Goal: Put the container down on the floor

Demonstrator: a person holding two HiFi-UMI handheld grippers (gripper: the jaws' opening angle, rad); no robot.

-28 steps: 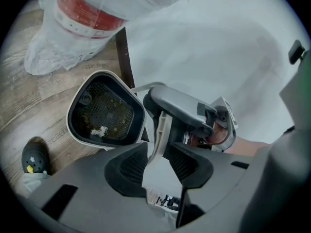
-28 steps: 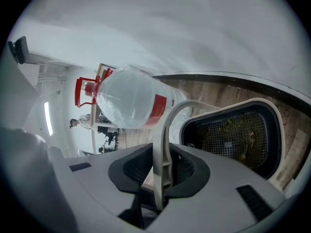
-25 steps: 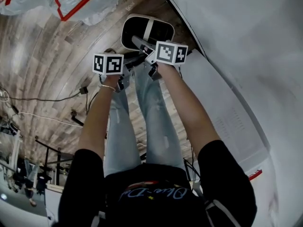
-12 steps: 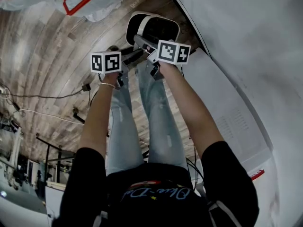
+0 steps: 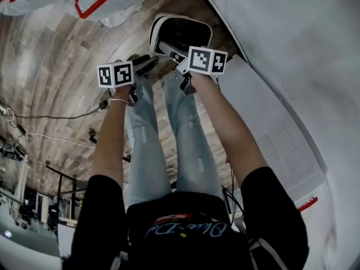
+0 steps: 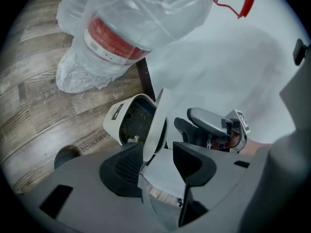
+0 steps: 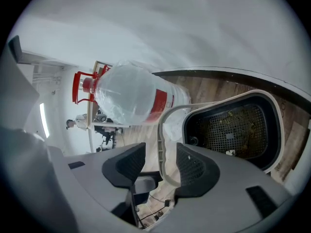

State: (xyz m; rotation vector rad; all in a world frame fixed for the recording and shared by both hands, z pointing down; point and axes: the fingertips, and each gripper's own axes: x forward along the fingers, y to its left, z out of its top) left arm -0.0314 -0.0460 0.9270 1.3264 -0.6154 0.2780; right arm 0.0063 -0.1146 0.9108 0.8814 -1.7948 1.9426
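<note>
the container [image 5: 180, 34] rests on the wood floor [image 5: 56, 49] beside the white wall [image 5: 292, 38], its handle [image 7: 160, 125] loose between the just-opened, wide jaws of the left gripper [image 6: 156, 152] and right gripper [image 7: 160, 152], so a crooked pull-back may hook and tip it

Big water bottle [image 6: 131, 28] up top, bagged in clear plastic, red band round it, red handle [image 7: 79, 87] at the neck. Thin cables [image 5: 62, 118] trail off left. Plain white wall [image 5: 292, 32] on the right.
</note>
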